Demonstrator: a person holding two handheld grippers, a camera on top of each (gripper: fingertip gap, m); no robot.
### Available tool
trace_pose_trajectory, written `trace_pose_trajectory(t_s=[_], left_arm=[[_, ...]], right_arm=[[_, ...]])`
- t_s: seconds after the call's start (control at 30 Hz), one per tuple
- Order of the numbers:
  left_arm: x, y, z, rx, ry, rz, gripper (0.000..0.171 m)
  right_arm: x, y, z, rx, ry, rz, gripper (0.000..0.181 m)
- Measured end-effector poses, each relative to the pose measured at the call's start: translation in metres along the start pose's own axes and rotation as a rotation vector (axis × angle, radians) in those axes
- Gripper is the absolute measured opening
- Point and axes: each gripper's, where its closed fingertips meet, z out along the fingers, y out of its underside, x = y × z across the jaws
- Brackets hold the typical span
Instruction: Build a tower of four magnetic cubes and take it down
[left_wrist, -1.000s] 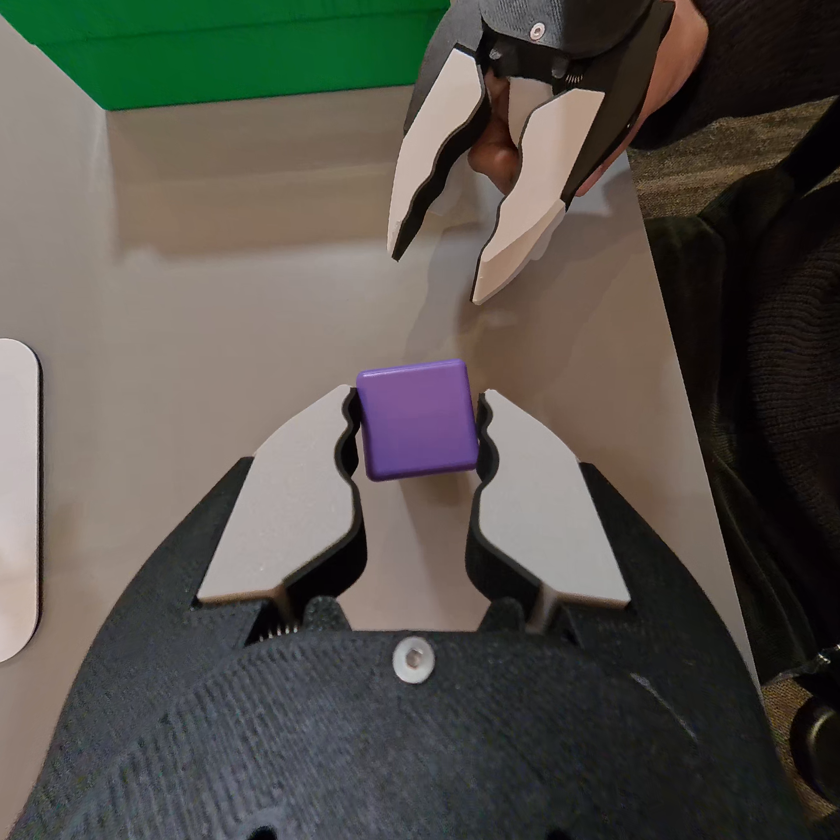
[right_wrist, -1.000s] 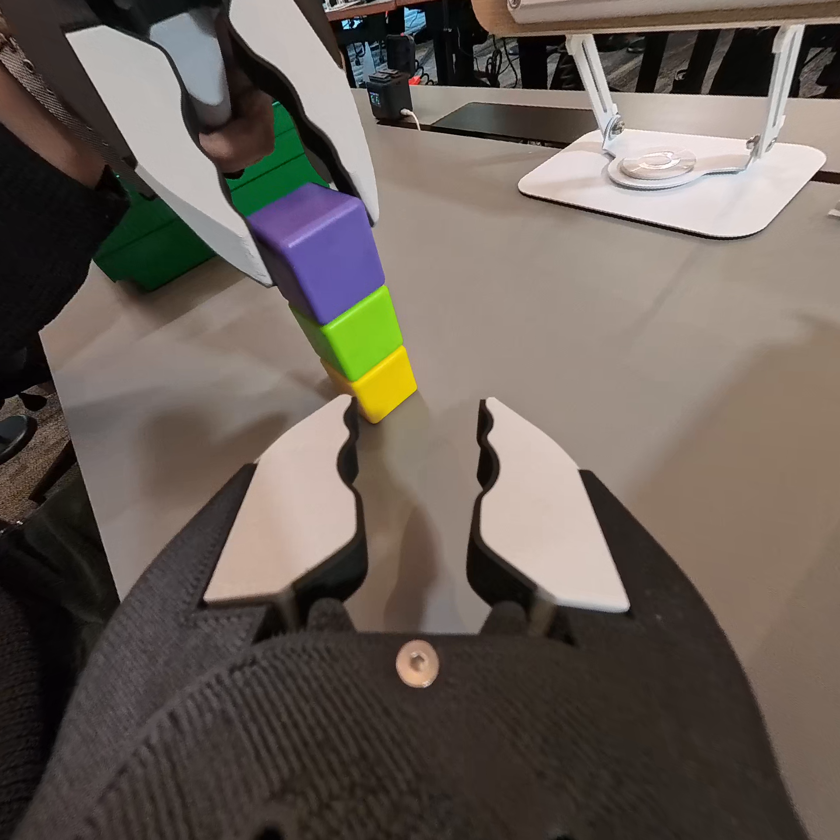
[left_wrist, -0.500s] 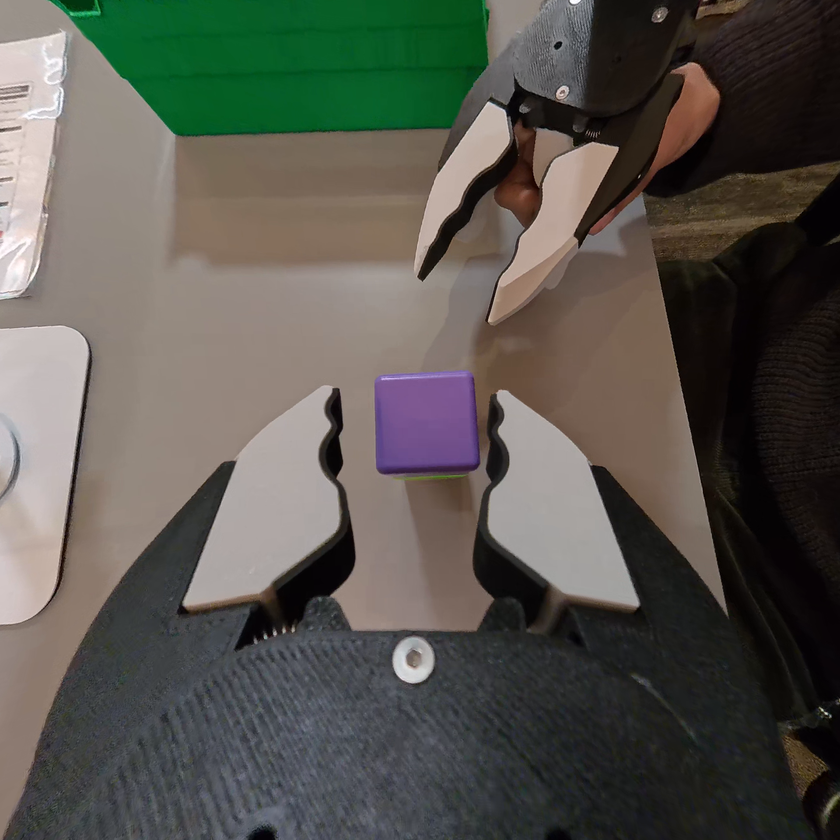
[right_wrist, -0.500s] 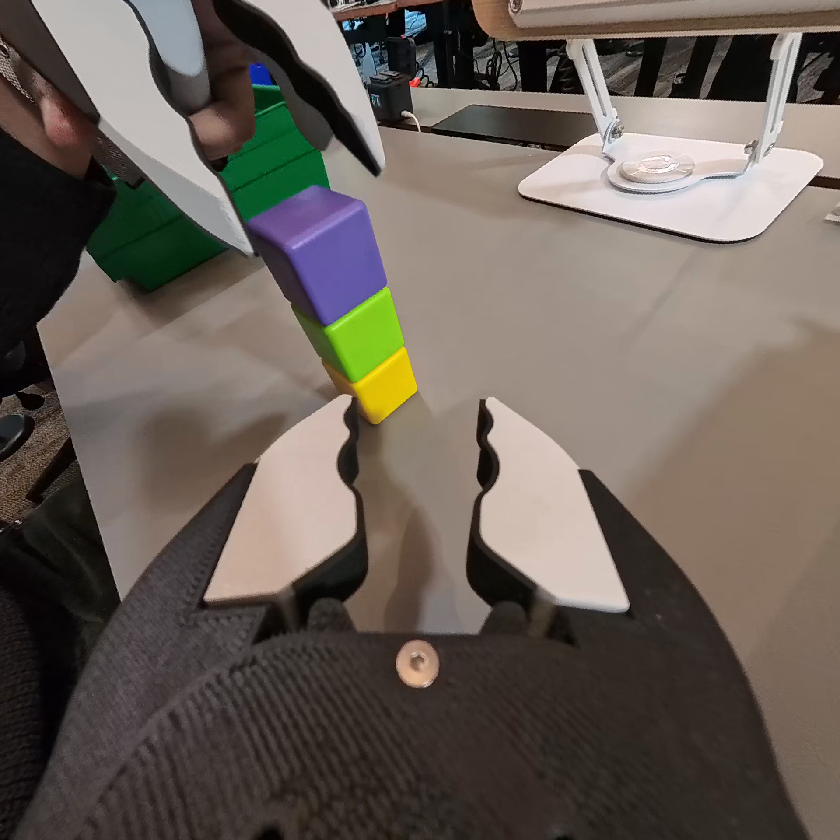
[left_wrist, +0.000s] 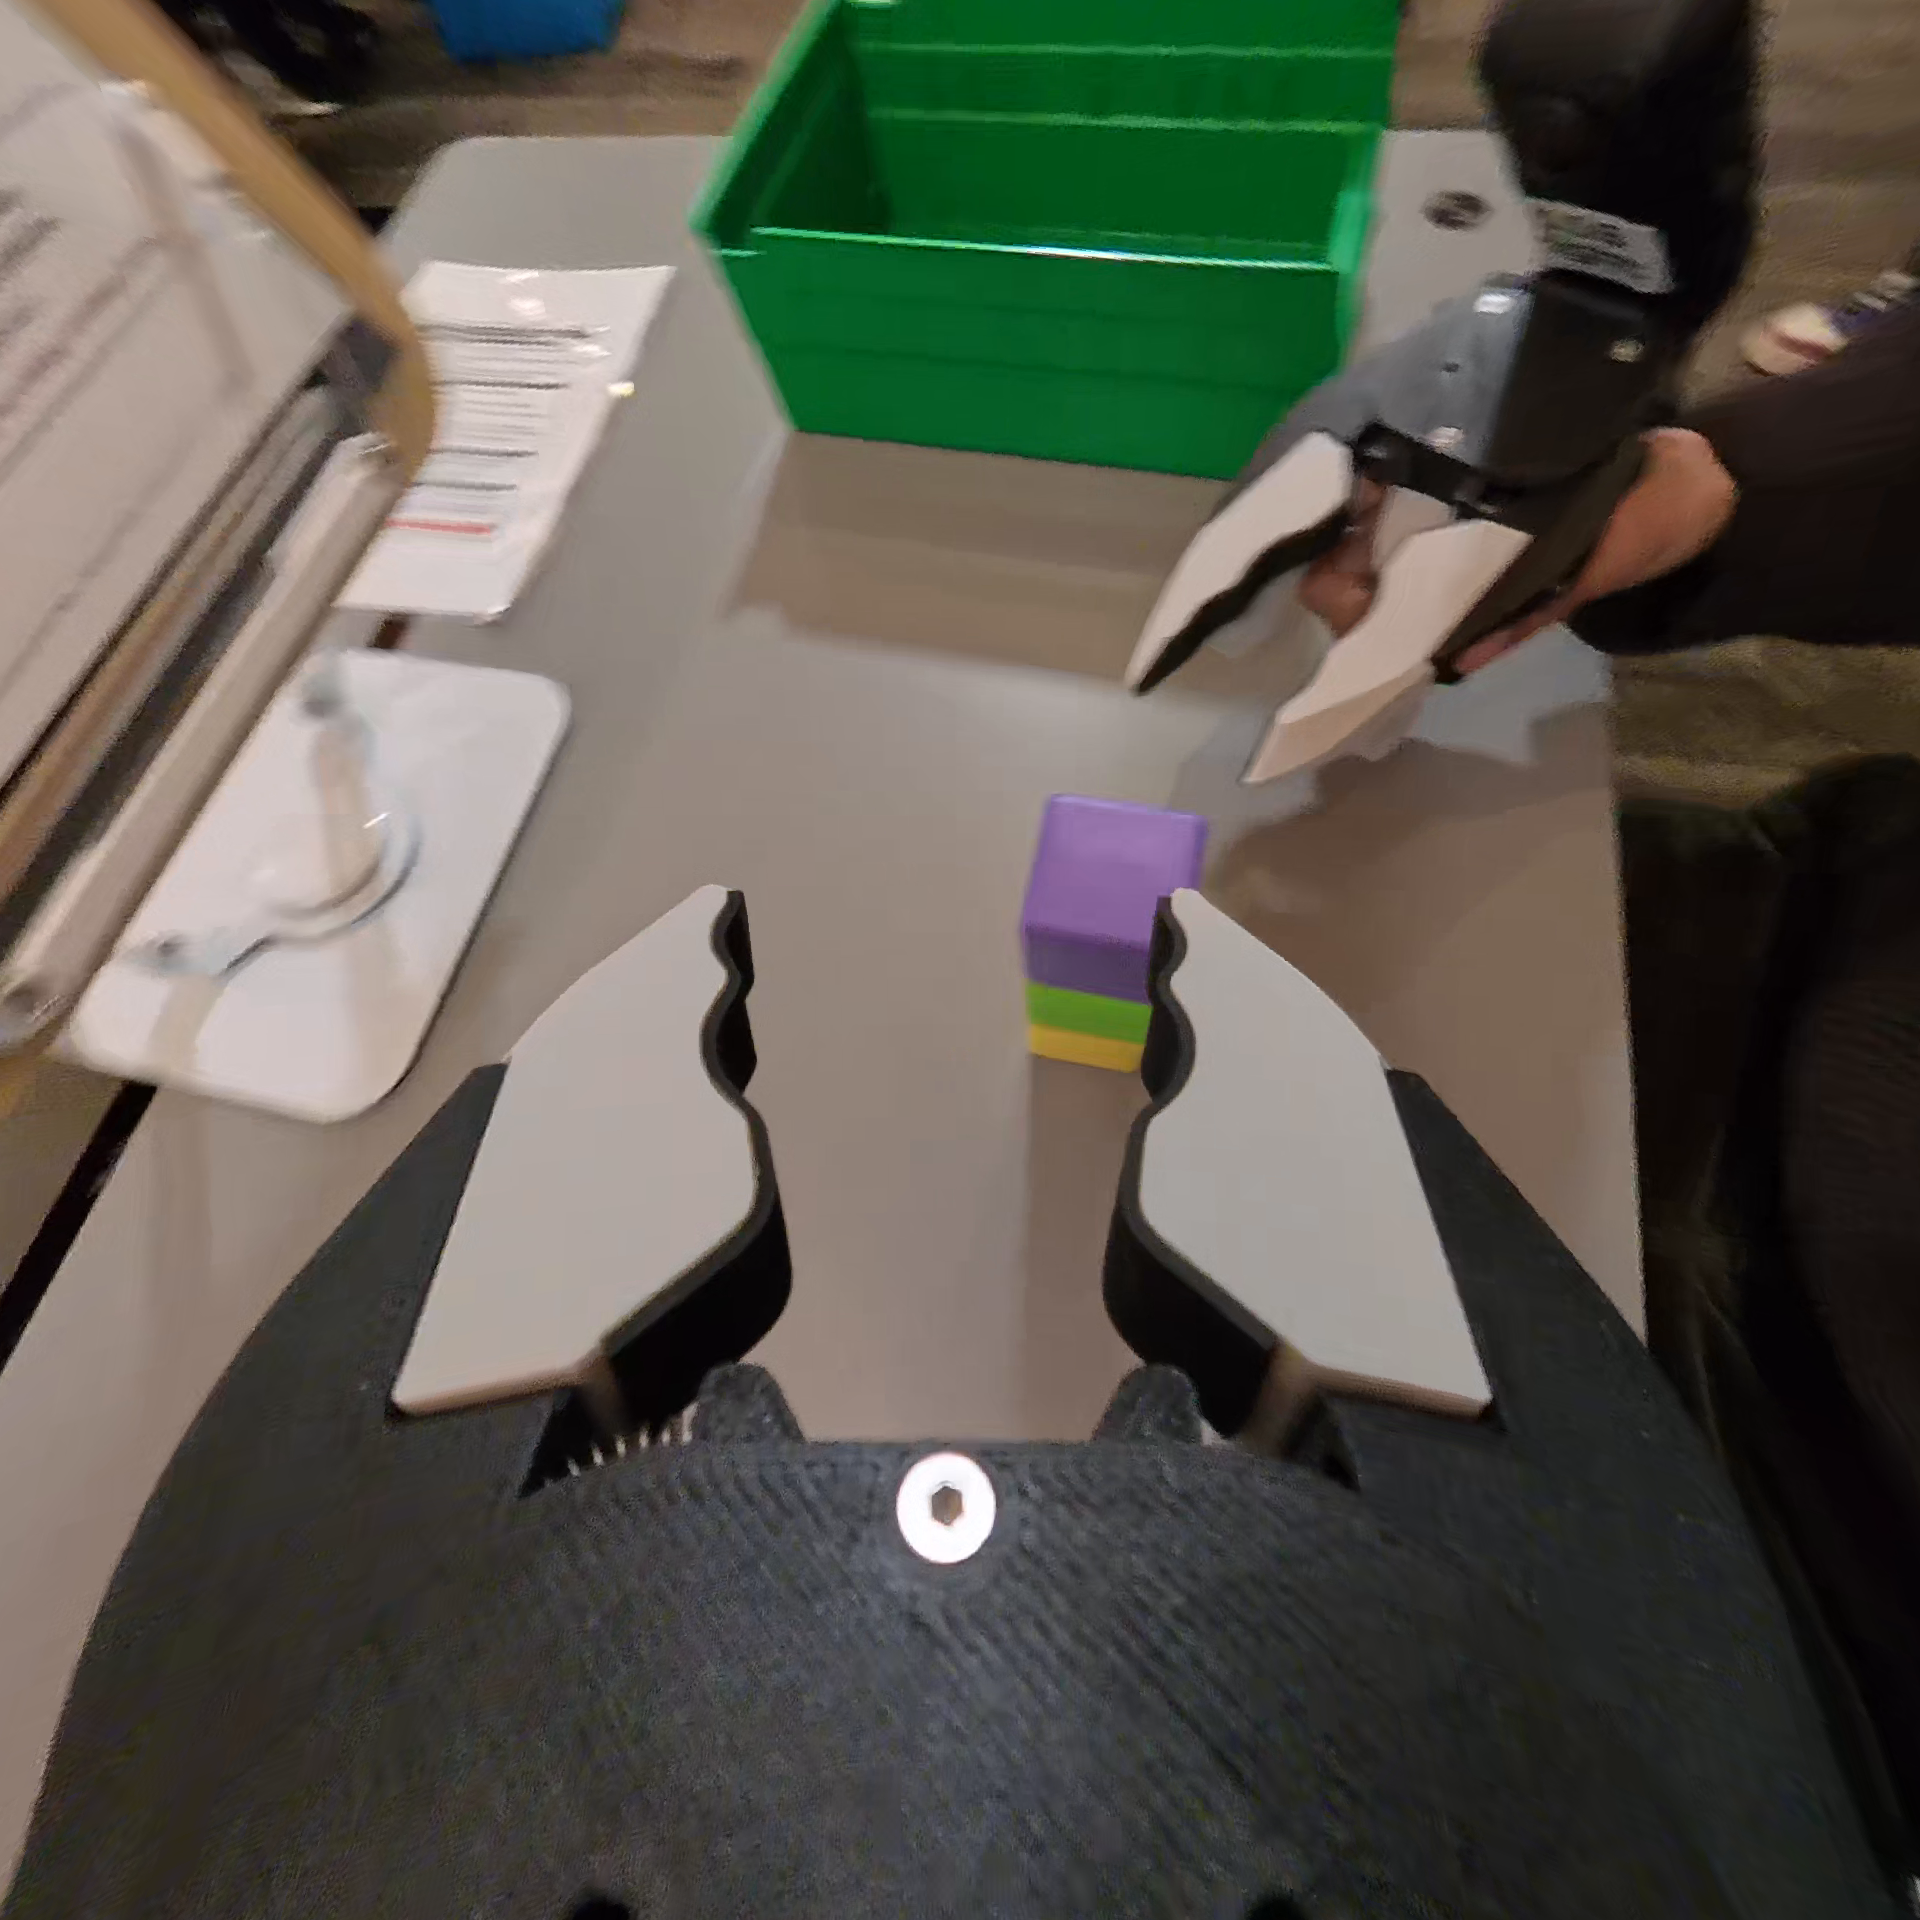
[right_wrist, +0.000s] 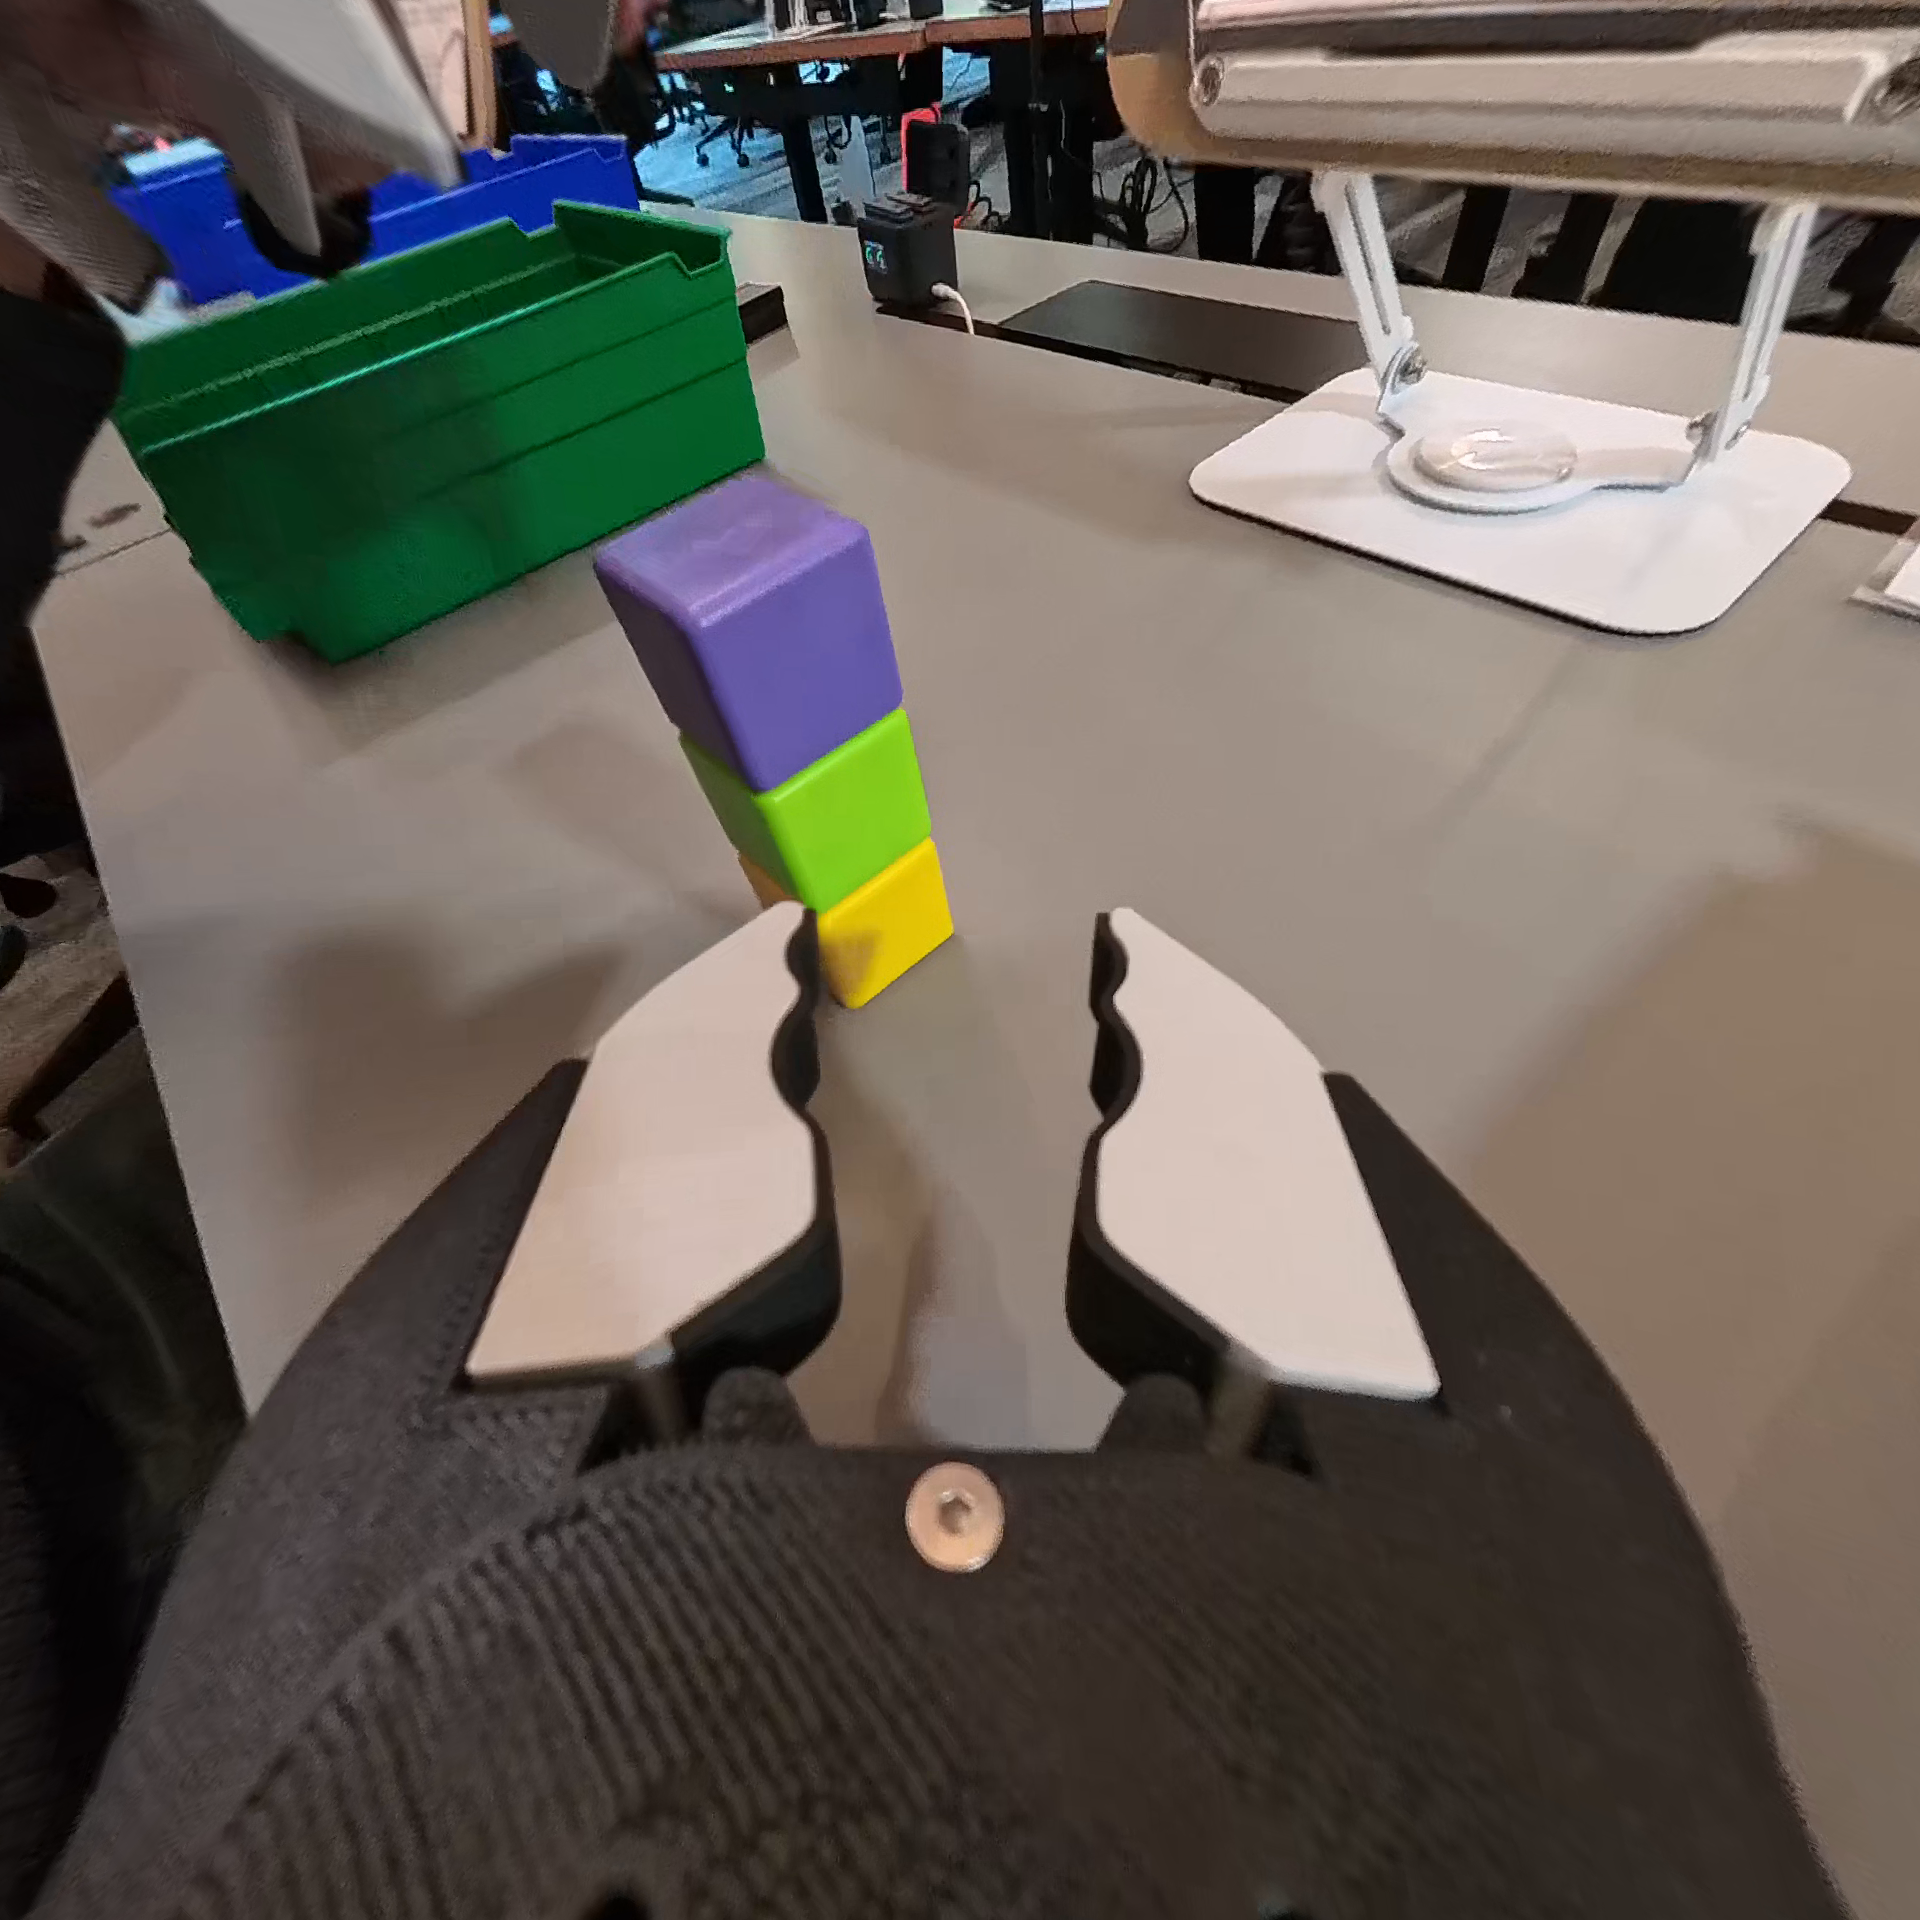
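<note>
Block stack (right_wrist: 800, 743), both hand-held grippers agape, empty

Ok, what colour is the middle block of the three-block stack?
Lime green: the middle block sits between purple above and yellow below, clearest in the right wrist view.

A purple cube (right_wrist: 764, 613) tops a three-block stack, set on a lime-green cube (right_wrist: 842, 810), which sits on a yellow cube (right_wrist: 888, 920). The stack stands upright on the grey table (right_wrist: 1351, 831), close to its near edge, well apart from the far corners. Nothing touches it.
</note>
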Motion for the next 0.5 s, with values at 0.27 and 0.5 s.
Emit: trace_pose_trajectory(t_s=[0.27,0.5], left_arm=[[-0.085,0.106,-0.162,-0.12,-0.645,-0.537,0.062],[-0.091,0.266,-0.259,-0.353,-0.867,-0.843,0.074]], right_arm=[[0.008,-0.012,-0.003,0.011,0.007,0.013,0.053],[-0.007,-0.015,-0.001,0.015,-0.042,0.008,0.053]])
